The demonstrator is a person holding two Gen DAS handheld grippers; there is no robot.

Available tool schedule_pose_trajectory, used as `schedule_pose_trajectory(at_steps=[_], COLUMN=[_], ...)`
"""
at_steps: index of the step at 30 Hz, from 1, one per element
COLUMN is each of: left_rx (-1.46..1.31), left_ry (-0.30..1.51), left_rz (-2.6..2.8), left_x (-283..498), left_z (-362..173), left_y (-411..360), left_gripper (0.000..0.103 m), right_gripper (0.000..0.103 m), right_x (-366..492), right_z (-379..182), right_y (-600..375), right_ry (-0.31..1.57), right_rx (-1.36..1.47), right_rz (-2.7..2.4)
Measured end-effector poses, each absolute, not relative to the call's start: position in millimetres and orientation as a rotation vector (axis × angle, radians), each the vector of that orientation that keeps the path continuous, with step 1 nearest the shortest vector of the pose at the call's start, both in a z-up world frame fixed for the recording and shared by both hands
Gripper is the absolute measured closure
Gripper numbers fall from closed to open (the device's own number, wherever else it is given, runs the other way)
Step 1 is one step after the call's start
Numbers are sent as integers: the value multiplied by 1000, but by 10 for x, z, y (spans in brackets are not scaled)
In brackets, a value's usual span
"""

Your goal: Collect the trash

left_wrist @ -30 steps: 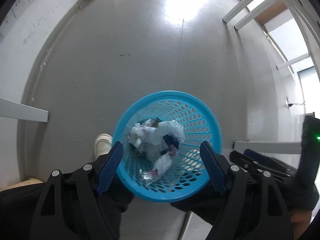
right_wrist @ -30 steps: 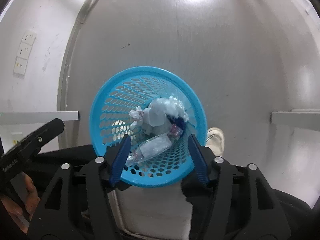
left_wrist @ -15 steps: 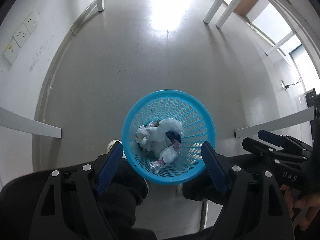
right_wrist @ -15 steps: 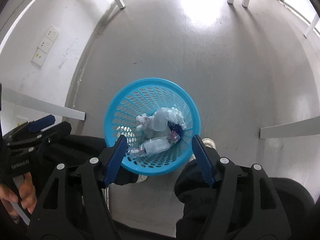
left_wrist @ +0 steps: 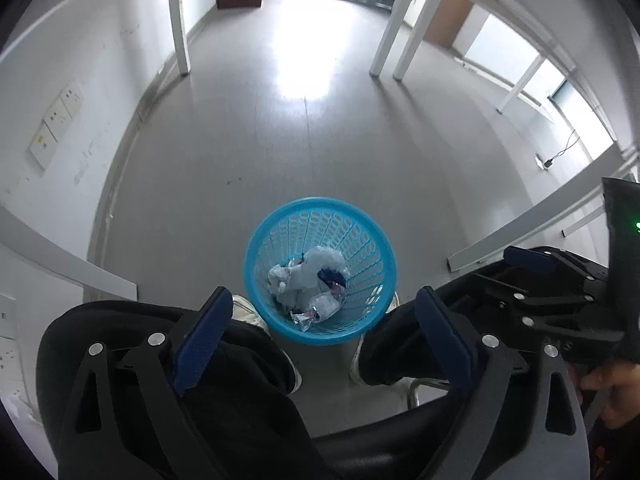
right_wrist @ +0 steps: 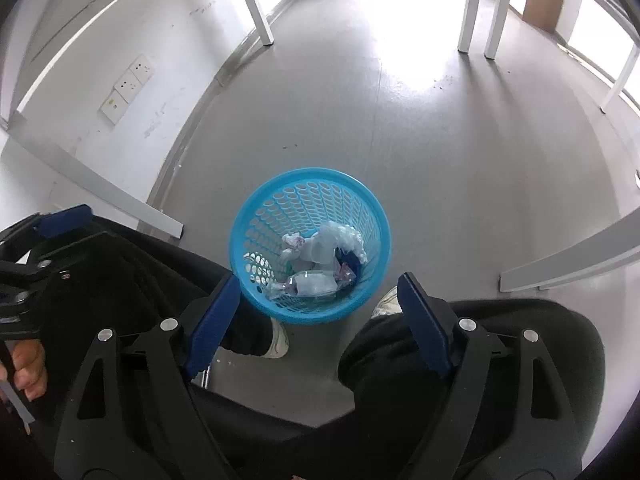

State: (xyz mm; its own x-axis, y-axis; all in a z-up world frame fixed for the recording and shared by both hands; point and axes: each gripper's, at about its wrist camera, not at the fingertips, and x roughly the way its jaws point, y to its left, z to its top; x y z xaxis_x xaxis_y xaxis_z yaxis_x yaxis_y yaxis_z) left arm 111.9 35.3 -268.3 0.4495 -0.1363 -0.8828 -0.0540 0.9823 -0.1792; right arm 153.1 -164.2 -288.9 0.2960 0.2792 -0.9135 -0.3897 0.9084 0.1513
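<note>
A blue perforated waste basket [left_wrist: 360,228] stands on the grey floor between the person's feet; it also shows in the right wrist view [right_wrist: 272,208]. Crumpled white tissue, clear wrappers and a dark blue scrap [left_wrist: 310,284] lie inside it, also in the right wrist view [right_wrist: 320,256]. My left gripper [left_wrist: 322,328] is open and empty, high above the basket. My right gripper [right_wrist: 320,308] is open and empty, also high above it. Each gripper shows at the edge of the other's view.
The person's black-trousered legs [left_wrist: 240,360] and white shoes [right_wrist: 278,338] flank the basket. White table legs [left_wrist: 178,20] stand on the floor further back. A white wall with sockets [right_wrist: 126,88] is at the left. White table edges [left_wrist: 540,216] run on both sides.
Both grippers have risen well away from the basket and tilted up; the basket looks smaller and more of the room shows. Both stay open and empty.
</note>
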Motion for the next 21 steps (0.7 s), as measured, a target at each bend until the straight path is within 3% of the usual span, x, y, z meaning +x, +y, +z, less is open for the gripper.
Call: schedule_pose_trajectory(at_steps=[3,21], left_rx=[-177,-212], left_ry=[1084,1020], left_rz=[-63,-63], left_x=[941,616], left_z=[-2605,-2396], left_y=[332,516], left_gripper=[9,6], right_gripper=[20,10], right_x=[1407,896], right_z=[-2788,-2314], right_y=[-1683,-1860], right_ry=[1175,1046], right_rx=[-112,-102], right_rz=[451,490])
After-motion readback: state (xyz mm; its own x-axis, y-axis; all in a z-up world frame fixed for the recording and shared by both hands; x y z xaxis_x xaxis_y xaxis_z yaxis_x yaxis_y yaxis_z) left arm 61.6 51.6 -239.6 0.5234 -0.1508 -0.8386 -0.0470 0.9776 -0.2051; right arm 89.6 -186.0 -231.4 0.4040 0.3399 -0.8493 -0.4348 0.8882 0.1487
